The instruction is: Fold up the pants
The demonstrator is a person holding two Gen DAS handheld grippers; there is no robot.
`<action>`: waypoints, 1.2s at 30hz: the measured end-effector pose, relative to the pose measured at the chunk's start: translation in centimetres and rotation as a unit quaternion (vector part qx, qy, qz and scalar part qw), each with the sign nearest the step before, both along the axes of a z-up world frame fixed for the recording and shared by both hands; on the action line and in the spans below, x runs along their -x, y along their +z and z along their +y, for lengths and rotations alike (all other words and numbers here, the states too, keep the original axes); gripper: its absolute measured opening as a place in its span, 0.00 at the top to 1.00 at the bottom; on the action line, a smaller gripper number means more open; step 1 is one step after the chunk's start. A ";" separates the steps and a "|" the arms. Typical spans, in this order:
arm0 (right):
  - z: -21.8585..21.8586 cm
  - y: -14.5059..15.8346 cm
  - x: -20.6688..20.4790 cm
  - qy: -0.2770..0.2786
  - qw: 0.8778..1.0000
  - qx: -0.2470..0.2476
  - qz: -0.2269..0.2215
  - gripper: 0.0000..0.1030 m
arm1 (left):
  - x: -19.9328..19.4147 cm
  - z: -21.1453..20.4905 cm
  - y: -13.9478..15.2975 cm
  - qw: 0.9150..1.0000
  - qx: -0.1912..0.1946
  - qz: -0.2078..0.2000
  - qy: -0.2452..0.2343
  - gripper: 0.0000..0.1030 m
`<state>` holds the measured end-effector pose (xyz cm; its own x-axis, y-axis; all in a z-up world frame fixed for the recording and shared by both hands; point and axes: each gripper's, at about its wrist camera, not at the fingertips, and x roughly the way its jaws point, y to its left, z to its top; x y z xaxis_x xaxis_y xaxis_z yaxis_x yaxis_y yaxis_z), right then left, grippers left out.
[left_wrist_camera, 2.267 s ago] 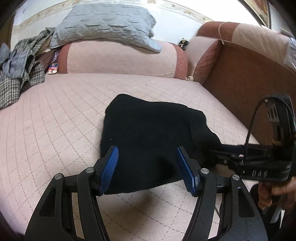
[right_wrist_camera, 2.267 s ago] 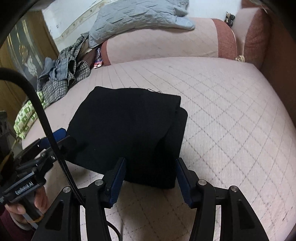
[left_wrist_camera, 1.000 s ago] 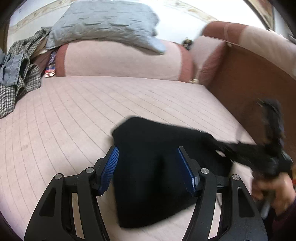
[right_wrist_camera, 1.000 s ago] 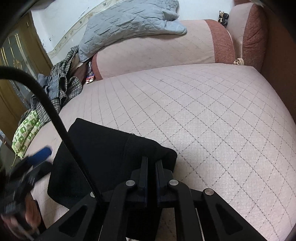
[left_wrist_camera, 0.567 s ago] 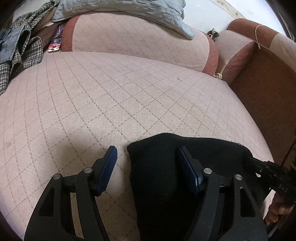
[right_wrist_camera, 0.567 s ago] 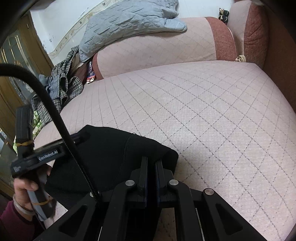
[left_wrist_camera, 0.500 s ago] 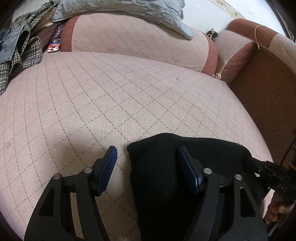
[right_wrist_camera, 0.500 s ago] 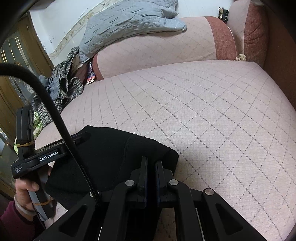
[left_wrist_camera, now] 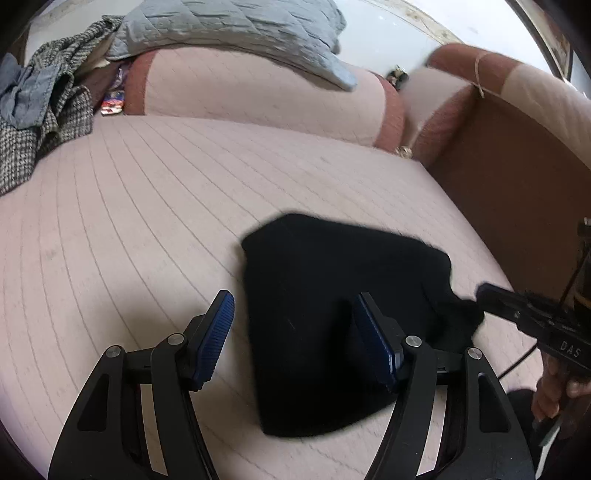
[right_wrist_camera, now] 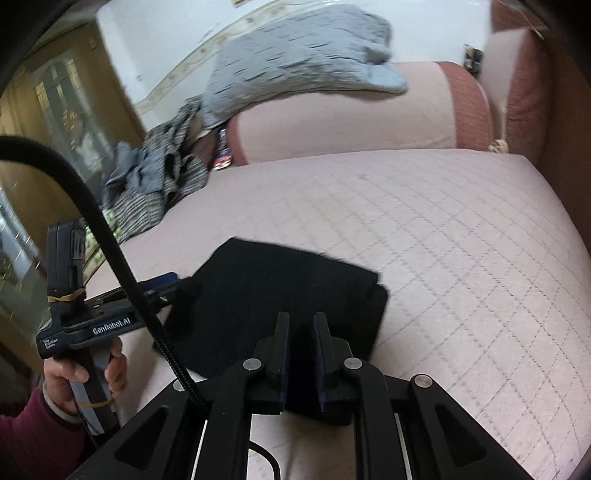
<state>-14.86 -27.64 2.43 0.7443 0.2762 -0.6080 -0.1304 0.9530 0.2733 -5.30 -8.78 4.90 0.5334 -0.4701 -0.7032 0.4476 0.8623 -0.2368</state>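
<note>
The black pants [left_wrist_camera: 332, 302] lie folded into a compact bundle on the pink quilted sofa seat [left_wrist_camera: 140, 206]. My left gripper [left_wrist_camera: 295, 332] is open, its blue pads straddling the bundle's near left part without gripping it. My right gripper [right_wrist_camera: 300, 332] is shut on the near edge of the pants [right_wrist_camera: 288, 288]. In the left wrist view the right gripper [left_wrist_camera: 491, 295] shows at the bundle's right corner. In the right wrist view the left gripper [right_wrist_camera: 162, 286] shows at the bundle's left edge.
A grey quilted blanket [left_wrist_camera: 229, 26] lies on the sofa backrest [left_wrist_camera: 258, 92]. A heap of checked and grey clothes [left_wrist_camera: 33, 110] sits at the far left. A brown armrest [left_wrist_camera: 509, 166] bounds the right side. A black cable [right_wrist_camera: 110, 258] crosses the right wrist view.
My right gripper has kept its hold on the pants' edge, loosening slightly. The left gripper stayed open and pulled back, with the bundle farther out between its pads. Both views are motion-blurred.
</note>
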 end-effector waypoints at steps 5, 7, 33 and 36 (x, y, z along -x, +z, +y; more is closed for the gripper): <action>1.3 -2.3 -0.3 0.006 0.999 0.022 0.033 0.89 | 1.6 -1.2 -1.6 0.999 -0.041 -0.005 -0.007 0.34; 1.1 -3.2 0.0 0.000 0.999 0.015 0.037 0.89 | 1.6 -1.3 -1.8 0.999 -0.040 -0.006 -0.008 0.34; -3.0 -1.0 0.8 -0.069 0.995 -0.069 0.021 0.40 | 1.3 0.8 0.1 0.999 0.018 -0.027 0.004 0.33; -3.8 -1.8 0.3 -0.082 0.992 -0.087 0.033 0.40 | 0.4 2.1 0.3 0.998 0.059 -0.008 0.004 0.33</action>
<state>-15.16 -31.48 0.58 0.7479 0.2598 -0.6109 0.0468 0.8973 0.4390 -5.67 -6.71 5.19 0.5472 -0.5456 -0.6347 0.4458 0.8318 -0.3307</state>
